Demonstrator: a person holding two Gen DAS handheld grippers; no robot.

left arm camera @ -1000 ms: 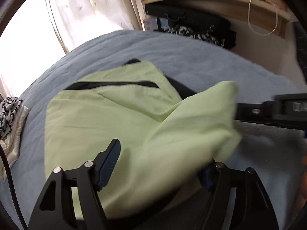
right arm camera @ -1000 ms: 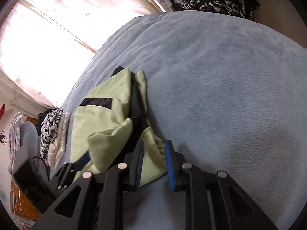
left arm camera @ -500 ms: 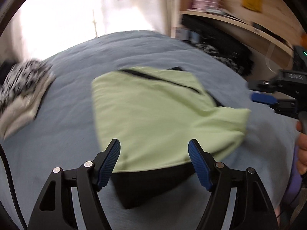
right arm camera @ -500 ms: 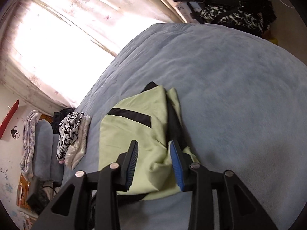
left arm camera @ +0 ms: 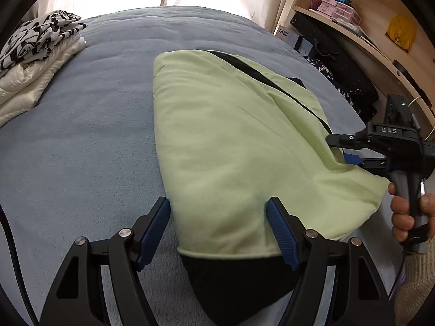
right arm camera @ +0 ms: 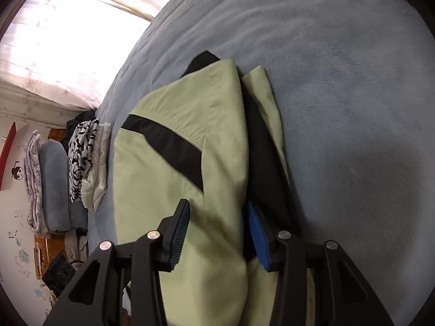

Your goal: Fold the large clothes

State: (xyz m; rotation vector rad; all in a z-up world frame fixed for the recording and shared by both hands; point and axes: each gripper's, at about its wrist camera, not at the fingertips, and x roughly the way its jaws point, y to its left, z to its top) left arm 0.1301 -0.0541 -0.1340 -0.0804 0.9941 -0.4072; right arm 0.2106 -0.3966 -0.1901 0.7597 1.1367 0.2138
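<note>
With the flap now lying folded over the jacket point(left arm camera: 231, 141), the right gripper point(right arm camera: 217, 231) is opening off the cloth, and the left gripper point(left arm camera: 218, 228) is hovering wide open, holding nothing.

Garment point(left arm camera: 231, 141) pale green, black stripe and lining; bedcover point(left arm camera: 81, 125) grey-blue; folded pile point(left arm camera: 35, 62) beside garment white, black-and-white print; gripper pads point(left arm camera: 281, 229) blue.

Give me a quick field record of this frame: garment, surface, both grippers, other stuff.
garment: light green jacket with black trim, folded, lying flat
surface: blue-grey blanket
left gripper: open, jaws astride the jacket's near edge, not pinching
right gripper: jaws have just been opening; cloth between them, not clamped
hand: holds the right gripper's handle
other: folded clothes stack at far left; wooden shelf at right
</note>
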